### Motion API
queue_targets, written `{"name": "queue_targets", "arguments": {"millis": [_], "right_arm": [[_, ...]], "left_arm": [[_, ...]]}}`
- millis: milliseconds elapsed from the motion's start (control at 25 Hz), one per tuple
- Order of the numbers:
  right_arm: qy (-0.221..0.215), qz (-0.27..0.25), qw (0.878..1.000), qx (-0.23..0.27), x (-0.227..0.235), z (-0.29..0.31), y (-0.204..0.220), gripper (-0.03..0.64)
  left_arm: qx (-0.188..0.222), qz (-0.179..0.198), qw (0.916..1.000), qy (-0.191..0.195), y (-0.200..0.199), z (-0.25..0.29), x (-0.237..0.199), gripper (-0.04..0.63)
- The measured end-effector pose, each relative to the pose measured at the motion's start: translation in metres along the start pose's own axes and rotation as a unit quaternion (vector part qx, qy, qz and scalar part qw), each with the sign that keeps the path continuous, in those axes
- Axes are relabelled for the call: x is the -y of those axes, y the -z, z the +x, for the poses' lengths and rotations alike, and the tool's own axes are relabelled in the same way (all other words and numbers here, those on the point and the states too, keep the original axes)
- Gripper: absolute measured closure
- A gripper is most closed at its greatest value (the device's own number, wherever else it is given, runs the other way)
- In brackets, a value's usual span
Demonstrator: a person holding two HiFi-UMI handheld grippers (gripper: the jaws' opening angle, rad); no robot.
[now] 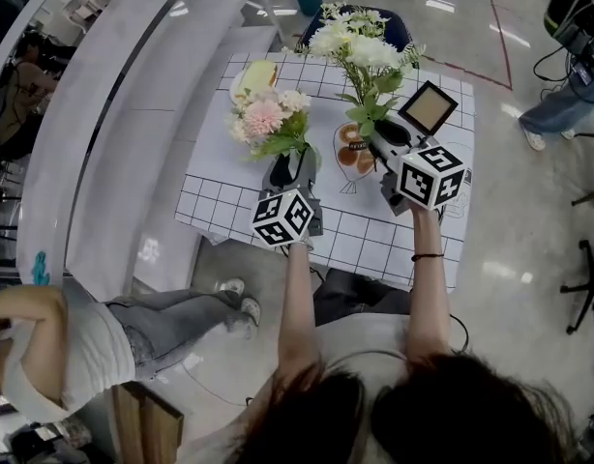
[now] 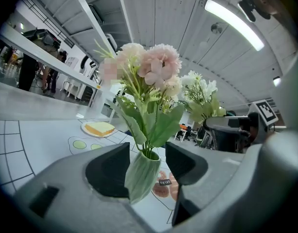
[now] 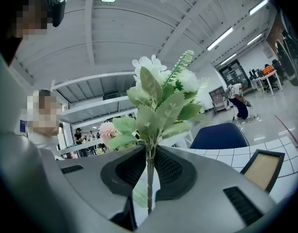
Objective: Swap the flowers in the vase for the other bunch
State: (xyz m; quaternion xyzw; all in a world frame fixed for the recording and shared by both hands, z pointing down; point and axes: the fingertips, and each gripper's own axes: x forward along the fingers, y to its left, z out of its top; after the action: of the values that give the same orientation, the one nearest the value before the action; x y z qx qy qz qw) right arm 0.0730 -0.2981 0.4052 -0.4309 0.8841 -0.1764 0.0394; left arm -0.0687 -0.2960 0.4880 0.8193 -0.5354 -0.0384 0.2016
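Gridded table (image 1: 220, 201), swap barely started.
Jaws of the left gripper (image 2: 147, 149) stand apart, the green vase (image 2: 141, 176) between them unpressed; the right gripper (image 3: 150, 157) has its jaws clamped on the stem of the white bunch (image 3: 161, 89), upright above the table. The pink bunch (image 2: 149, 69) sits in the vase, so removing it seems the step in hand: the left jaws probably must rise and close on those stems. One vase, two bunches, one frame (image 1: 429, 107), one plate (image 1: 237, 85).

A plate (image 1: 241, 83) with a yellow slice (image 1: 260, 73) and a picture frame (image 1: 429, 107) lie on the gridded tablecloth (image 1: 220, 201).
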Motion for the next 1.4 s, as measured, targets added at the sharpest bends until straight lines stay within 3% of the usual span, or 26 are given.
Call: {"name": "queue_targets", "arguments": {"millis": [560, 1040, 1160, 1400], "right_arm": [[0.015, 0.007, 1.0, -0.004, 0.01, 0.002, 0.004, 0.566], [0.033, 0.007, 0.999, -0.001, 0.017, -0.005, 0.001, 0.566], [0.036, 0.007, 0.999, 0.0, 0.018, -0.006, 0.001, 0.566], [0.039, 0.011, 0.999, 0.002, 0.018, -0.005, 0.0, 0.566]], "left_arm": [[-0.014, 0.016, 0.9997, 0.015, 0.003, 0.016, 0.002, 0.374], [0.0, 0.018, 0.9997, 0.015, -0.006, 0.022, -0.002, 0.376], [0.0, 0.03, 0.9994, 0.017, -0.008, 0.023, 0.0, 0.429], [-0.007, 0.04, 0.999, 0.02, -0.009, 0.024, 0.001, 0.457]]}}
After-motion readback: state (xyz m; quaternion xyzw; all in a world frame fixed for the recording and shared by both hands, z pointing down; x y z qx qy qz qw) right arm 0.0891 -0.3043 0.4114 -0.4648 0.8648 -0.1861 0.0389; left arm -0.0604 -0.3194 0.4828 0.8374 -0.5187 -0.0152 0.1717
